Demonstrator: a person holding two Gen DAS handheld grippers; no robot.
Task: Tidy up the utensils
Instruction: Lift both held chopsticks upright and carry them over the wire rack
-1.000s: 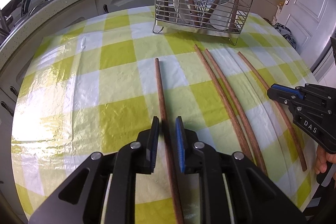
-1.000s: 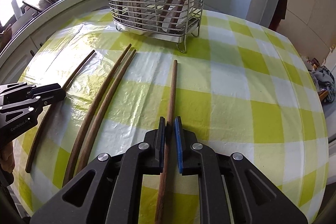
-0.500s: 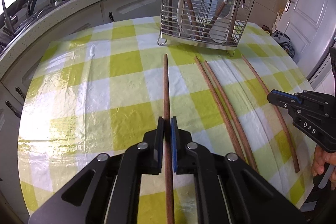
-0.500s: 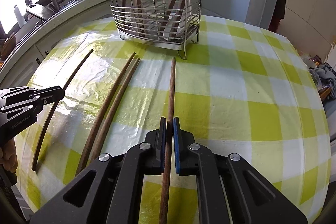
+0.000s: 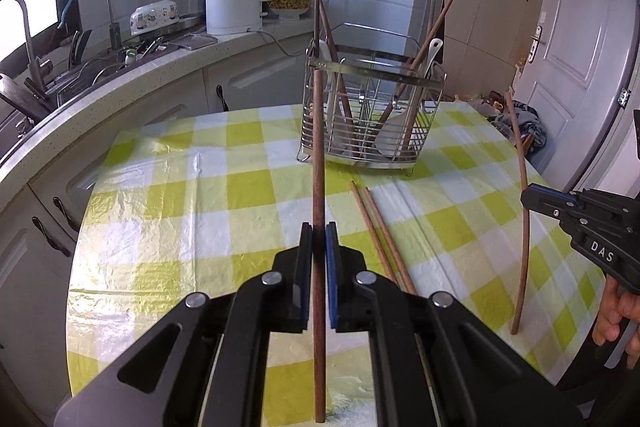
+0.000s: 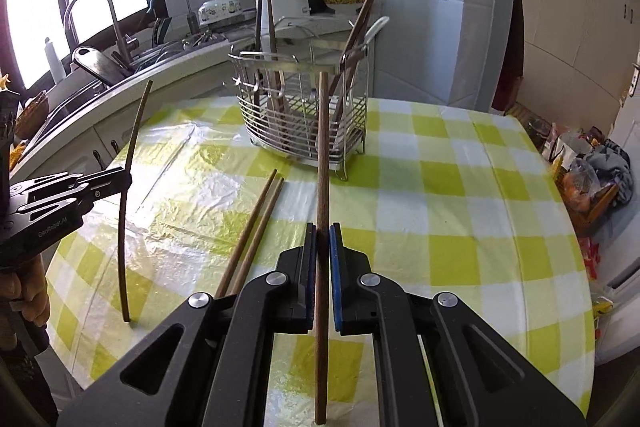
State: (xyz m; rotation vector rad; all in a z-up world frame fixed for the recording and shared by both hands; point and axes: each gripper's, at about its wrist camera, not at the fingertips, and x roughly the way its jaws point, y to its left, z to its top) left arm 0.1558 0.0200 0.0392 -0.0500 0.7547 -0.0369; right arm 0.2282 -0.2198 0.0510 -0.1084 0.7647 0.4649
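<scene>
Wooden sticks are what you hold in both hands: your left gripper [image 5: 319,239] is clamped on a long dark-brown wooden chopstick [image 5: 318,163], and your right gripper [image 6: 322,241] is pinched tight on a second brown wooden chopstick [image 6: 322,163]. Both sticks ride above the yellow-and-white checked plastic tablecloth [image 5: 248,187], on the near side of the silver wire utensil rack [image 5: 372,115] standing at the far end of the table.

You grip each stick part-way along, with a long tail hanging behind the pads. That tail can lever the stick round between the smooth pads if its tip knocks the rack's top rail, and it may then swivel or drop.

The rack already holds several upright chopsticks and a white plastic spoon [image 5: 404,123]. Come in too steeply and your tip could jam against those or against a wire, tipping the light rack.

Two more thin wooden chopsticks [image 6: 256,227] lie side by side on the cloth in front of the rack, between your grippers; a low tail could sweep them off. Which compartment has room is hard to judge from here, so pick your slot late.
</scene>
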